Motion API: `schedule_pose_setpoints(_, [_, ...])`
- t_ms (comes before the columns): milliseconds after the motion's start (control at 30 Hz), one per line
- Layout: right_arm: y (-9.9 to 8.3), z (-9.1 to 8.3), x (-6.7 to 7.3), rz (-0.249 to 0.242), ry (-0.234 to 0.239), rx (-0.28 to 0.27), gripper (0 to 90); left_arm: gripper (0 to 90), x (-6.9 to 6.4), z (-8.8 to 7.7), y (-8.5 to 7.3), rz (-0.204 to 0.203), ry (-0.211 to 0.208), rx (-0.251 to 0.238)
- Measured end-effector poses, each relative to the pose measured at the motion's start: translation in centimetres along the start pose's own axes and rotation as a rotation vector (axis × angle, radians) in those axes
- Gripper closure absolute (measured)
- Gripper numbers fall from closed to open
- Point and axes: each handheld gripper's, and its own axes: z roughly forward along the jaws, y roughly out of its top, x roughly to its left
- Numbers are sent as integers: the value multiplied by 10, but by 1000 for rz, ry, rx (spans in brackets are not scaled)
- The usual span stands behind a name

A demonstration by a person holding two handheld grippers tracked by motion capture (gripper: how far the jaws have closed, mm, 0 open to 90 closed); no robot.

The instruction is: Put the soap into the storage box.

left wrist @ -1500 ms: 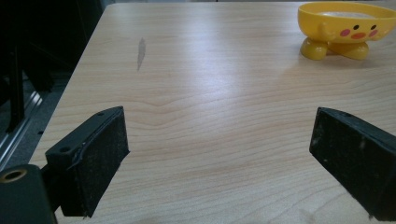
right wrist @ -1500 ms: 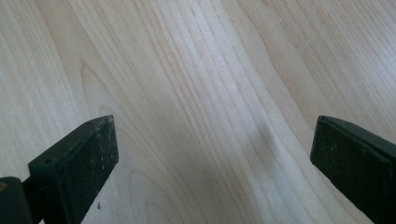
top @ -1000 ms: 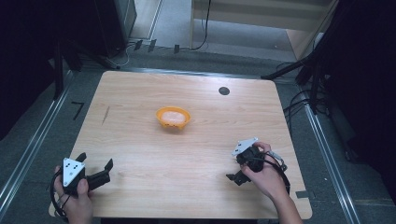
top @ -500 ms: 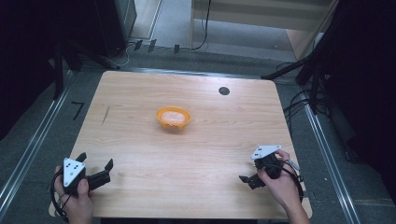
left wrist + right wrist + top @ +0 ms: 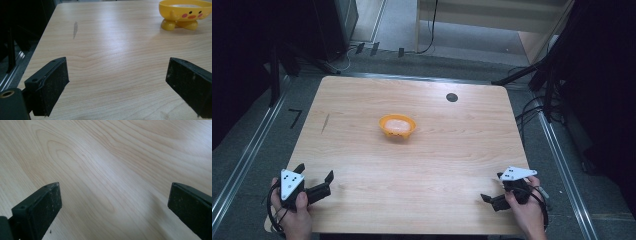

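Both grippers, left [image 5: 316,184] and right [image 5: 495,196], sit at the desk's [image 5: 452,150] near corners, jaws spread and empty, likely parked at rest. The yellow duck bowl [image 5: 397,126] stands mid-desk, well apart from both. Beyond lie grey floor and cables.

Pale wood-grain table [image 5: 422,165], smooth with a soft sheen; glossy yellow plastic bowl [image 5: 185,13] at the far right; matt black, scuffed tongs [image 5: 117,82].
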Motion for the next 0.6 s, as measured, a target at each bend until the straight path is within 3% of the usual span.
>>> schedule_pose_setpoints(267, [-29, -13, -7, 73, -44, -86, 0, 50, -1, 0, 0, 11, -2, 2])
schedule_pose_setpoints(333, [-39, -20, -9, 82, -93, -112, 0, 50, -2, 0, 0, 12, -1, 2])
schedule_pose_setpoints(433, [-43, -24, -10, 87, -111, -130, 0, 50, -2, 0, 0, 19, 2, 3])
schedule_pose_setpoints(467, [-48, -28, -11, 95, -138, -154, 0, 50, -2, 0, 0, 20, 2, 4])
schedule_pose_setpoints(600, [-57, -36, -14, 120, -170, -209, 0, 49, -2, 2, 1, 18, 2, 14])
